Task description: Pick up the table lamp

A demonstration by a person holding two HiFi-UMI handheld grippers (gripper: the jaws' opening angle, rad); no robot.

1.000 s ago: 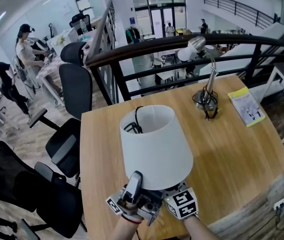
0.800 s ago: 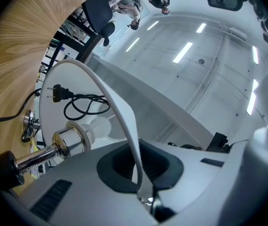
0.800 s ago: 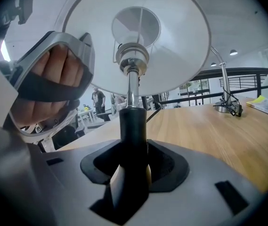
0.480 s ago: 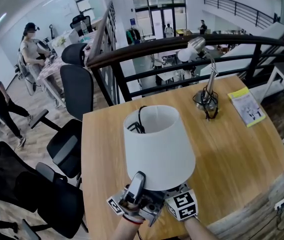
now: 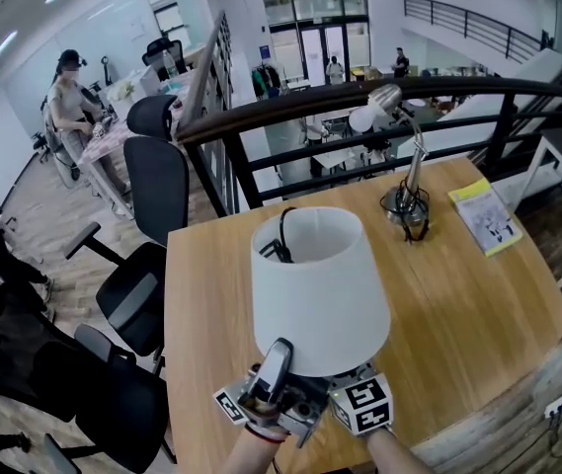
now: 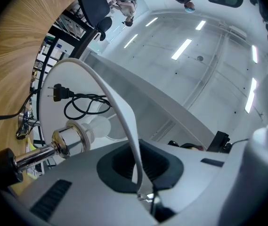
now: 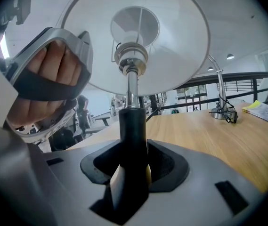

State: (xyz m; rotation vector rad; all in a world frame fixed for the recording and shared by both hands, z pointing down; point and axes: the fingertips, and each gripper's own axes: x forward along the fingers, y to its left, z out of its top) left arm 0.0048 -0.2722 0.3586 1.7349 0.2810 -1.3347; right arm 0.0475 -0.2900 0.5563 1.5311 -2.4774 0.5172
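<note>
The table lamp's white shade (image 5: 320, 294) stands over the near part of the wooden table (image 5: 458, 304) and hides the stem and base in the head view. My left gripper (image 5: 273, 365) is shut on the shade's lower rim (image 6: 119, 107), which runs between its pads (image 6: 138, 173). Inside the shade I see the bulb (image 6: 96, 126), a chrome socket (image 6: 70, 142) and the coiled black cord with its plug (image 6: 77, 102). My right gripper (image 7: 133, 168) is shut on the lamp's black stem (image 7: 133, 140), below the shade's underside (image 7: 171, 46). I cannot tell whether the base touches the table.
A silver desk lamp (image 5: 404, 181) with a tangled cord stands at the table's far side, and a yellow booklet (image 5: 485, 215) lies to its right. A black railing (image 5: 360, 92) runs behind the table. Office chairs (image 5: 157, 181) stand off its left edge.
Both grippers keep their hold and the lamp has hardly moved. A person at the far left has walked almost out of view.
</note>
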